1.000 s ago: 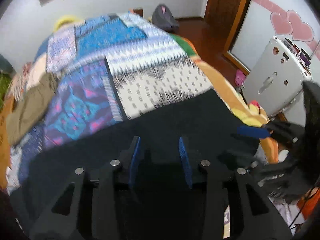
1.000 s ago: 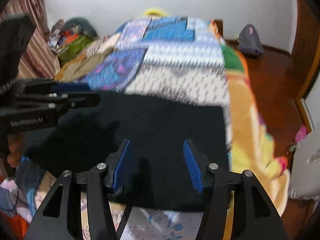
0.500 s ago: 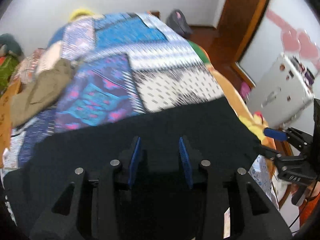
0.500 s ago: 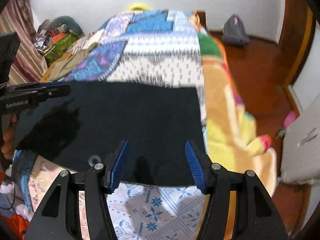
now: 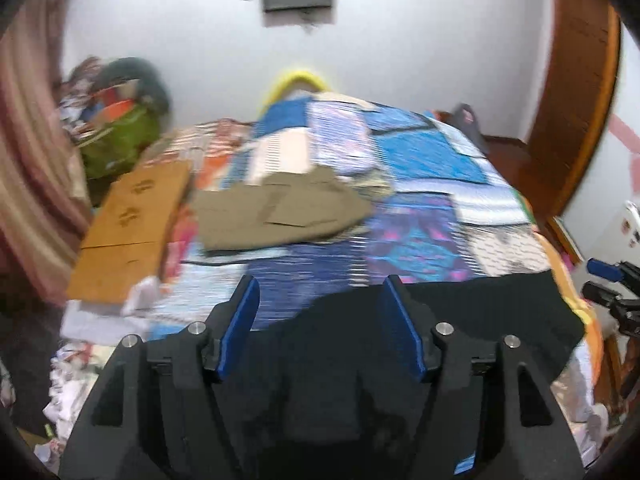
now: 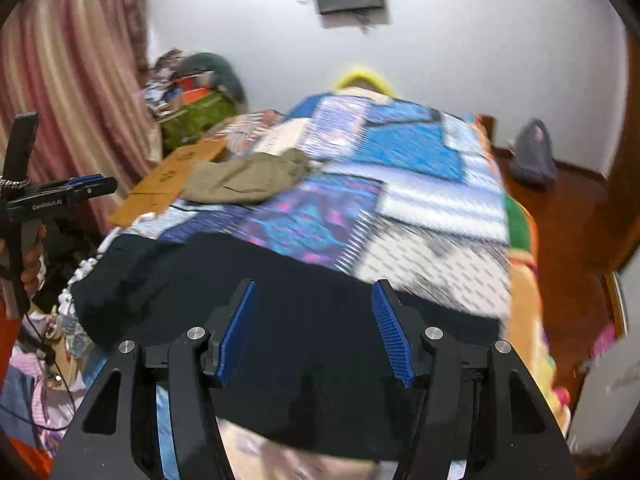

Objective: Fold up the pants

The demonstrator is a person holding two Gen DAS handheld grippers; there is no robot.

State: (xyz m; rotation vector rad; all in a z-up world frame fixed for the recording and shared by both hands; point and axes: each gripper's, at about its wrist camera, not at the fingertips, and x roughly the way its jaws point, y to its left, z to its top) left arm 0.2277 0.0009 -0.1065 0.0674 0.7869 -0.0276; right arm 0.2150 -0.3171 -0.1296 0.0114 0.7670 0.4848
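Folded black pants [image 6: 288,304] lie flat at the near end of the bed; they also show in the left wrist view [image 5: 472,320]. My left gripper [image 5: 320,324] is open and empty, above the pants' left part. My right gripper [image 6: 316,328] is open and empty, above the pants' middle. Each gripper shows at the edge of the other's view: the left gripper [image 6: 68,192] at the left, the right gripper [image 5: 612,280] at the right. Khaki pants [image 5: 280,212] lie loosely further up the bed, left of centre; they also show in the right wrist view [image 6: 244,180].
The bed carries a patchwork blanket [image 6: 400,200]. A flat cardboard sheet [image 5: 128,224] lies along its left side. A pile of clothes [image 5: 116,120] sits by the curtain. A dark bag [image 6: 532,156] sits on the wooden floor on the right.
Both grippers have tilted up and drawn back, so more of the bed, wall and khaki pants shows. The left gripper has swung left. The black pants stay flat on the bed.
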